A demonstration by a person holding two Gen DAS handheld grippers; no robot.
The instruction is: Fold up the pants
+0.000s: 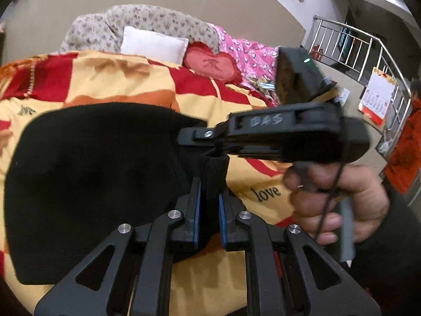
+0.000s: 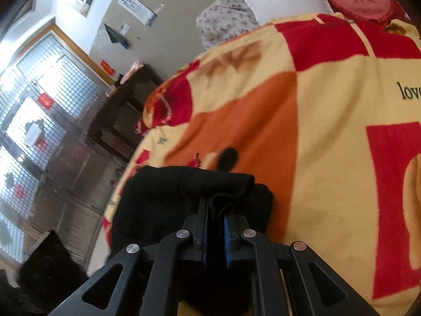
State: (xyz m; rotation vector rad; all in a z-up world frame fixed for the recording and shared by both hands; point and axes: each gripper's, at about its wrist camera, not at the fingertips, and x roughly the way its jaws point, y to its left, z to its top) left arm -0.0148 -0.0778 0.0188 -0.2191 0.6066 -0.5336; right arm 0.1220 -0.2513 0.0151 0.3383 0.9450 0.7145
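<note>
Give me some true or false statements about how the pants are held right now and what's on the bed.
1. Both grippers grip the black pants. True.
2. The pants lie on a plain white sheet. False: a red, orange and yellow blanket.
3. The left gripper has its fingers spread wide, holding nothing. False: they pinch a ribbed edge of cloth.
4. A white pillow sits at the far end. True.
5. The right gripper pinches bunched black fabric. True.
</note>
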